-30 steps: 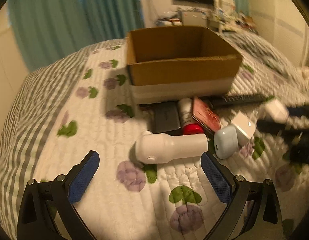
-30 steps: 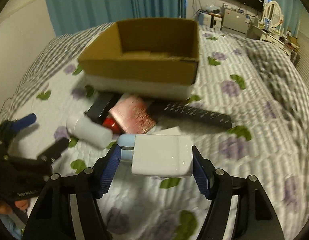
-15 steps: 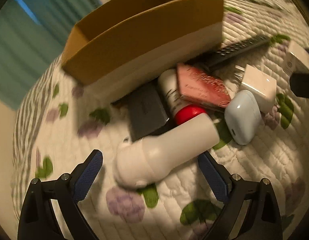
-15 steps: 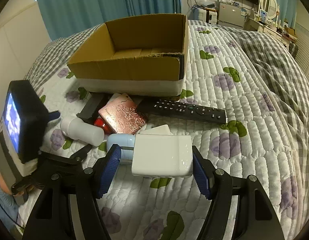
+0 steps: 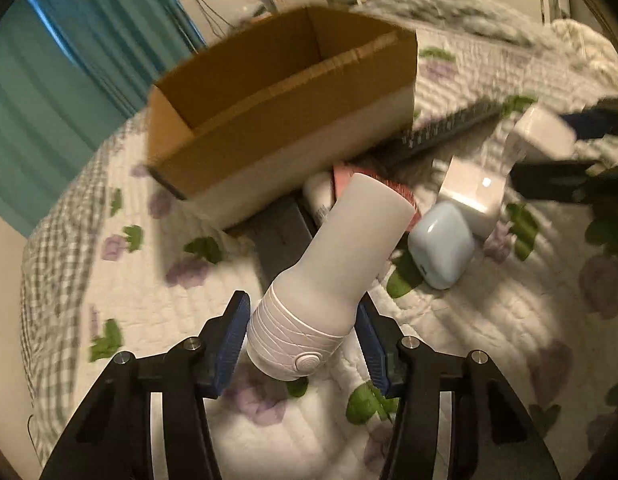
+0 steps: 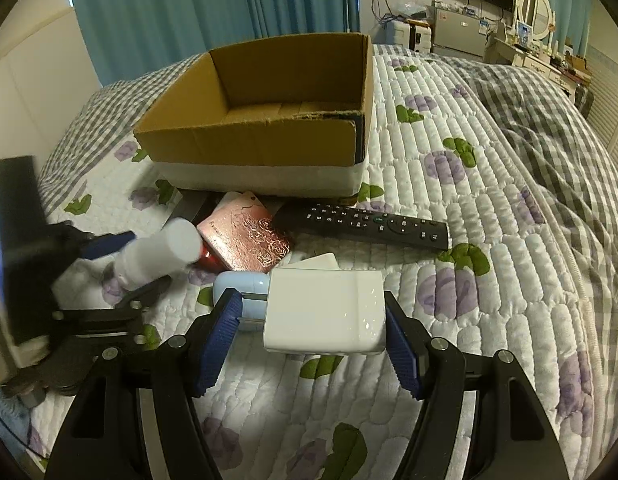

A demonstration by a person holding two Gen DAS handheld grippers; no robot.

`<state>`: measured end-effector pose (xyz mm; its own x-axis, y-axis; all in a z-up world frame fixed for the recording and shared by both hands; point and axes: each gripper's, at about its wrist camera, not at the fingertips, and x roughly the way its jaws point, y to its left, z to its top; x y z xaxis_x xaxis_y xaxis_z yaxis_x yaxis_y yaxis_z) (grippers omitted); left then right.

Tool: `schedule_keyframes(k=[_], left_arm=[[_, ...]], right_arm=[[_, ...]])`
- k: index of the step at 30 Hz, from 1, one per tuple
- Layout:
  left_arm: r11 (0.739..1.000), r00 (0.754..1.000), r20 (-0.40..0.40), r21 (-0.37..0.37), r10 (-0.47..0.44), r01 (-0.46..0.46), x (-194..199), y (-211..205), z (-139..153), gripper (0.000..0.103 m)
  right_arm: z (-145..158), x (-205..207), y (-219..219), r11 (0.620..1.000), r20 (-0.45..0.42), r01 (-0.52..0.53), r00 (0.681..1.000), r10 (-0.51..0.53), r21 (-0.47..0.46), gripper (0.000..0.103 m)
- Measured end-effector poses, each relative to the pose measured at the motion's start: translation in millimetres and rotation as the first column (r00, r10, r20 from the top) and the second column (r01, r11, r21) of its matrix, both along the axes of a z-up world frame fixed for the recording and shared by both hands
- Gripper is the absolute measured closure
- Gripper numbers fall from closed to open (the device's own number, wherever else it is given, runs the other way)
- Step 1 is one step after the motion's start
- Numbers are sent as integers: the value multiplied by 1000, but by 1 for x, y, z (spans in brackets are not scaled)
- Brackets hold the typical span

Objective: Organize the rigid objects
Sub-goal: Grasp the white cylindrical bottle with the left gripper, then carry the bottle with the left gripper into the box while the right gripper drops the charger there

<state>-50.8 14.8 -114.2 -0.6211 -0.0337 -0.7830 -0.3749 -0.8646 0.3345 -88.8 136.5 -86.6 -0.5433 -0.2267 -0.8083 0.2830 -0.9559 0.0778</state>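
Note:
My left gripper (image 5: 301, 340) is shut on a white flashlight-shaped device (image 5: 333, 280), its wide end tilted up toward the open cardboard box (image 5: 277, 120). The device also shows in the right wrist view (image 6: 157, 256). My right gripper (image 6: 313, 332) is shut on a white power adapter (image 6: 325, 312), held above the quilt in front of the box (image 6: 261, 148). The adapter also shows blurred in the left wrist view (image 5: 541, 136).
On the quilt before the box lie a black remote (image 6: 365, 222), a pink patterned case (image 6: 245, 240), a pale blue earbud case (image 5: 441, 246), a second white adapter (image 5: 469, 192), a red-capped tube and a dark flat item (image 5: 281, 228). A rumpled checked blanket (image 6: 549, 128) lies to the right.
My left gripper closed on the white device and lifted it, tilting it toward the box. My right gripper kept hold of the adapter and stayed nearly still.

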Motion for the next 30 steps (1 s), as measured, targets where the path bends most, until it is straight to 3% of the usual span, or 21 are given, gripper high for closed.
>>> schedule_keyframes(k=[7,10,16,23,25,30], left_arm=[[980,993,-89,188,77,-59,10,-16,55,50],[949,983,-126,300,134,-91,7,-25,83,50],[892,963,-160,434,215,-127,-16,-36,122,50],[864,960,-122,475,253,-167,-72,-35,125,50],[853,958,-102,487,267,-186,-91,-34,118,50],[855,959,-56,471,277,-220,-129,-29,94,50]], right_arm=[[22,6,-5,1000,-66,-6,998,4,-17,35],[42,5,-8,1000,-120,-11,993,8,-23,35],[85,-14,-12,1000,-238,-19,971,13,-23,35],[119,-61,-21,999,-334,-23,942,13,-27,35],[120,-75,-23,999,-340,-23,940,13,-25,35],[111,-107,-29,999,-325,-30,946,22,-19,35]])
